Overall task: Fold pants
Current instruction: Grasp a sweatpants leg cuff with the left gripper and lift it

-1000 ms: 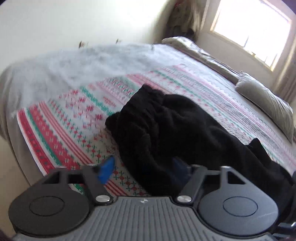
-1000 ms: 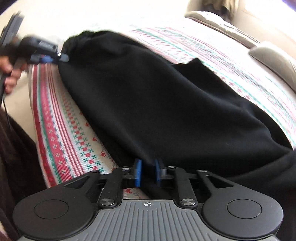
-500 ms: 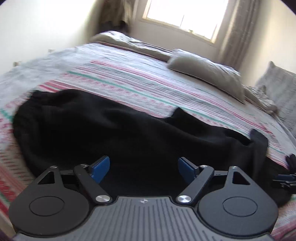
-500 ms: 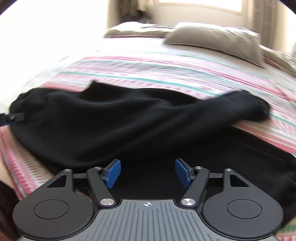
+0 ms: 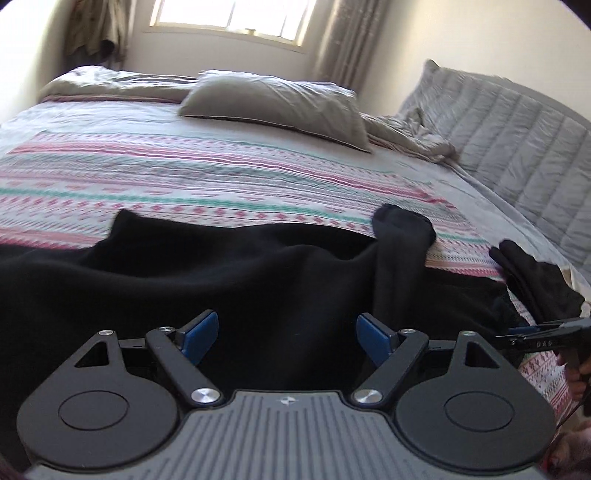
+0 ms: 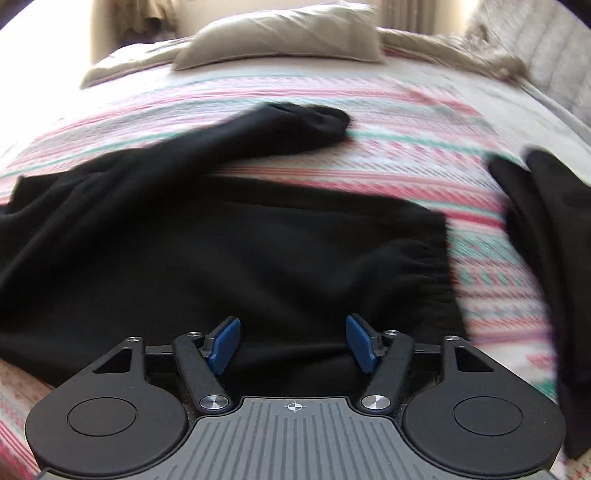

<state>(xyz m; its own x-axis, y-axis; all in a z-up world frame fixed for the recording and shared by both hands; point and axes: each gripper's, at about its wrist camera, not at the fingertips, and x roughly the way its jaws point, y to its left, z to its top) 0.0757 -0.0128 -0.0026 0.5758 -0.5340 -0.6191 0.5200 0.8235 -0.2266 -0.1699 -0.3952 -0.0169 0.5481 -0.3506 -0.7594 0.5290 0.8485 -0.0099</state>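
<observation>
**Black pants spread on the bed, both grippers open above them**

Left wrist view: the left gripper [image 5: 286, 334] stands wide open, blue pads well apart, nothing held between them; its jaws have just been opening. The pants [image 5: 184, 280] lie across the near side of the bed [image 5: 221, 177], on a striped blanket [image 5: 166, 184] of pink, green and white; one leg end [image 5: 402, 229] is bent up onto the blanket at the right; a second dark garment [image 5: 532, 280] lies apart at the right edge. The right gripper [image 5: 532, 338] shows at the far right, with part of a hand [image 5: 576, 373] below it. A pillow [image 5: 280, 99] rests at the far side; a window [image 5: 229, 18] is behind; a grey quilt [image 5: 517, 125] rises at the right.

Right wrist view: the right gripper [image 6: 291, 345] is partly open, its jaws having just been closing a little, pads clear of the cloth. The pants [image 6: 240, 258] fill the middle; the gathered waistband [image 6: 428, 266] sits at the right; one leg [image 6: 280, 129] runs up and away over the blanket [image 6: 424, 147]. The picture is blurred.
</observation>
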